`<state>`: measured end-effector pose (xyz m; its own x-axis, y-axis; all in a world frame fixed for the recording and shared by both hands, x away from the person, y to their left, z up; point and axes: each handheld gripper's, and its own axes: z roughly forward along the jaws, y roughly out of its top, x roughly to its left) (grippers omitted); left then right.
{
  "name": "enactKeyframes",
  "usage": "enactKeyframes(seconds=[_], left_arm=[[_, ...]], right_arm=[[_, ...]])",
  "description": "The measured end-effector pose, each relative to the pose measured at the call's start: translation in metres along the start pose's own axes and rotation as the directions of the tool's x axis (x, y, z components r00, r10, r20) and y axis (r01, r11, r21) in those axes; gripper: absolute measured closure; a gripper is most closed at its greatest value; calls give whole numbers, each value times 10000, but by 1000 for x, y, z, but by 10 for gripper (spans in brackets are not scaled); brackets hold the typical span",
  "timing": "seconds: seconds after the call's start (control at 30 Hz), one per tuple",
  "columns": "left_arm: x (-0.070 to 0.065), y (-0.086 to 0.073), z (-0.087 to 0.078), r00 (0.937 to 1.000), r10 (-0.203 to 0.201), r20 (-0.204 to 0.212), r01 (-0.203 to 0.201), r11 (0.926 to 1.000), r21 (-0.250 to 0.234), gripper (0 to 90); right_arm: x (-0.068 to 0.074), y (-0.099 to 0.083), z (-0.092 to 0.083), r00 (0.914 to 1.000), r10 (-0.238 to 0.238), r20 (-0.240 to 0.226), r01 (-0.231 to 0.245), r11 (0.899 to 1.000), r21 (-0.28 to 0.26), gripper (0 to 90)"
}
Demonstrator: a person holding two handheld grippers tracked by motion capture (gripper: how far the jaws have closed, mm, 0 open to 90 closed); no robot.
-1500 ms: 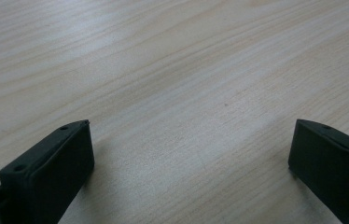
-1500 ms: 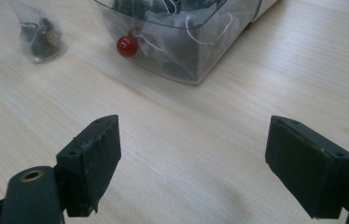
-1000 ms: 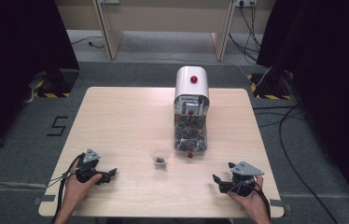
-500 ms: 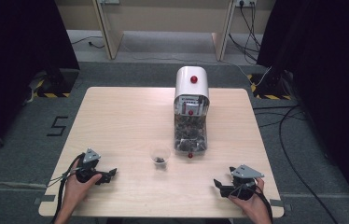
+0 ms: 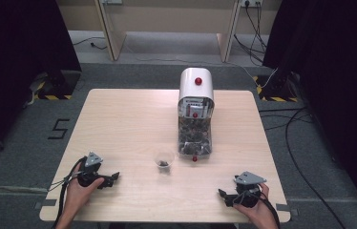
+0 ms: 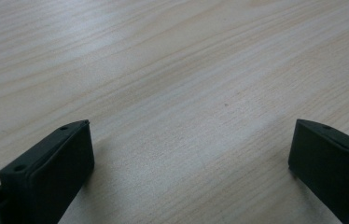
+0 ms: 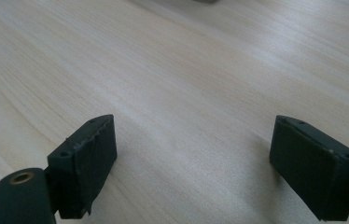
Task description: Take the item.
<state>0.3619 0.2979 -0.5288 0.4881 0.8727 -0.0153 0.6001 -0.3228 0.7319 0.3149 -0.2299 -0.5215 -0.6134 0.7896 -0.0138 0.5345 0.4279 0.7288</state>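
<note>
So both claws are parked down at the near edge of the counter (image 5: 133, 119), one at each corner. The left claw (image 5: 112, 177) sits in the person's left hand near the front left corner, pointing in toward the middle, and the left gripper view has its two black jaws standing wide apart with nothing but bare wood grain between them. The right claw (image 5: 224, 196) is over at the front right corner in the right hand, grey three-cornered plate on top, pointing left across the counter. Its jaws have just been opening, and in the right gripper view they stand wide with only bare wood between them. Neither claw holds or touches anything.

The stuff nearest to them is in the middle. There's a small clear cup (image 5: 163, 160) with a bit of dark stuff in the bottom, standing upright about halfway between the two claws but a bit farther back, well apart from both. Just beside it, to the right and behind, is a white dispenser (image 5: 196, 90) with a red knob on top, and its see-through lower part is full of dark bits. A little red knob at its base is close to the cup; whether the two touch I can't tell.
</note>
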Motion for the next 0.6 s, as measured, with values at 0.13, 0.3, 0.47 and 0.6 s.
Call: enactKeyframes(seconds=[0.13, 0.3, 0.47, 0.6], left_arm=[[0, 0, 0, 10000, 1, -1, -1, 10000, -1, 0], [0, 0, 0, 10000, 0, -1, 0, 10000, -1, 0], [0, 0, 0, 10000, 3, 2, -3, 10000, -2, 0], [0, 0, 0, 10000, 1, 0, -1, 10000, -1, 0]], right_arm=[[0, 0, 0, 10000, -13, -25, 13, 10000, 9, 152], [0, 0, 0, 10000, -15, -24, 15, 10000, -11, 151], [0, 0, 0, 10000, -17, -22, 17, 10000, -11, 151], [0, 0, 0, 10000, -15, -23, 15, 10000, -10, 151]])
